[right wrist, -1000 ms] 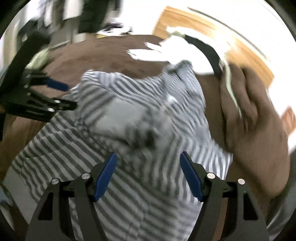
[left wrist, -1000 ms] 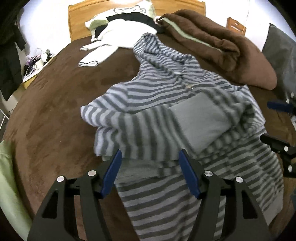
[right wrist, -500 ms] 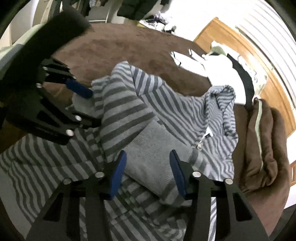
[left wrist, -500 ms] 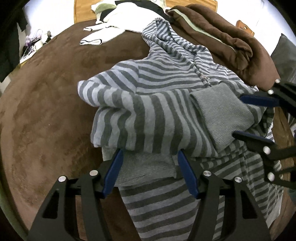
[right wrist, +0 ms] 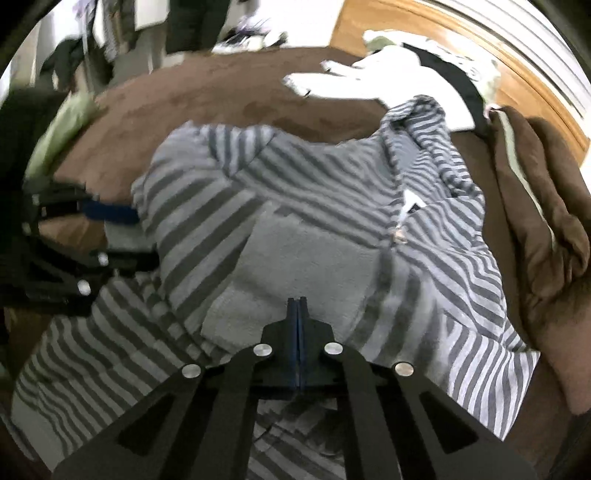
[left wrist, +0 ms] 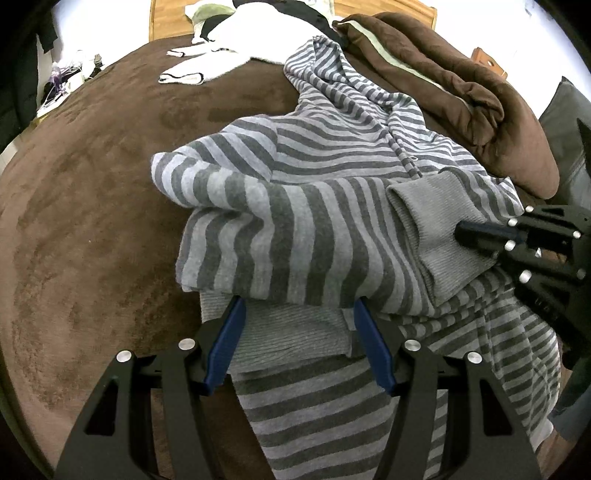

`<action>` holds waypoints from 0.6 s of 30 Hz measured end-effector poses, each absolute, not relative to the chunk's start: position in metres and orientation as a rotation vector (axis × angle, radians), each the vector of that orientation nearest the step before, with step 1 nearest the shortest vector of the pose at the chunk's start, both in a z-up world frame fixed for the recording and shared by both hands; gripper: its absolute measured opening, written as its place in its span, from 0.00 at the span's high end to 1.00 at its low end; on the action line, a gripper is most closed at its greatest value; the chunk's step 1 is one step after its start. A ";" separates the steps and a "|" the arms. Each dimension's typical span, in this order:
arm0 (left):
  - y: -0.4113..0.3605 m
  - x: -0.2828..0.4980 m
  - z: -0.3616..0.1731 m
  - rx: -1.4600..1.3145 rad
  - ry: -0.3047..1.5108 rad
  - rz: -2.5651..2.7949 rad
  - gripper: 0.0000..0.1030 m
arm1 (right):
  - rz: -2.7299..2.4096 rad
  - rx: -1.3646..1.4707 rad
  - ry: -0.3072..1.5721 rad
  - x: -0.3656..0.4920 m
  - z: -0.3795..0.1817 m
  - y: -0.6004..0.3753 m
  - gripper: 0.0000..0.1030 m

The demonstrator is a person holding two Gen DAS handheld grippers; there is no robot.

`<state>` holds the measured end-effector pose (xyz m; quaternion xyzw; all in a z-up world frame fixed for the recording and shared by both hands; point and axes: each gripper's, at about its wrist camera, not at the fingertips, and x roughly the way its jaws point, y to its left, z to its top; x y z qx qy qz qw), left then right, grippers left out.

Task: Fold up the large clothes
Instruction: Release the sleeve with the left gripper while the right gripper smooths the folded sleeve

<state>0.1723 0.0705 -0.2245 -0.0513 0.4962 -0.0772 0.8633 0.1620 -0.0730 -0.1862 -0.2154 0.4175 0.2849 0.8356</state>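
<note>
Right wrist view: right tool (right wrist: 297, 306) is clamped together at the hoodie's (right wrist: 332, 206) grey cuff (right wrist: 295, 258); left tool (left wrist: 297, 314) gapes over its folded sleeve on the bed (left wrist: 92, 221).

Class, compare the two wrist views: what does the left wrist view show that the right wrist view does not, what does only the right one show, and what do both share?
Only the left wrist view shows the left tongs head-on, standing open over the grey ribbed hem, and a dark grey cushion at the right edge.

Only the right wrist view shows the right tongs from behind, pads together at the grey cuff, and a light green cloth at the left.

Both show the striped hoodie, brown blanket, white garment and wooden headboard.
</note>
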 end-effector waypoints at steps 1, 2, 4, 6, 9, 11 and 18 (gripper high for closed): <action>0.070 0.172 -0.224 -0.108 1.040 -0.161 0.40 | 0.587 -0.417 0.861 0.162 -0.178 -0.079 0.99; 0.070 0.172 -0.224 -0.108 1.040 -0.161 0.40 | 0.576 -0.392 0.848 0.163 -0.173 -0.083 0.99; 0.070 0.172 -0.224 -0.106 1.040 -0.160 0.40 | 0.559 -0.287 0.837 0.166 -0.158 -0.102 0.99; 0.070 0.173 -0.224 -0.102 1.042 -0.159 0.40 | 0.585 -0.267 0.865 0.164 -0.152 -0.111 0.97; 0.069 0.173 -0.224 -0.094 1.046 -0.159 0.40 | 0.658 -0.362 0.881 0.154 -0.154 -0.097 0.67; 0.069 0.174 -0.224 -0.090 1.049 -0.160 0.40 | 0.726 -0.483 0.861 0.141 -0.159 -0.079 0.61; 0.069 0.174 -0.223 -0.093 1.051 -0.157 0.40 | 0.753 -0.785 0.830 0.126 -0.189 -0.040 0.54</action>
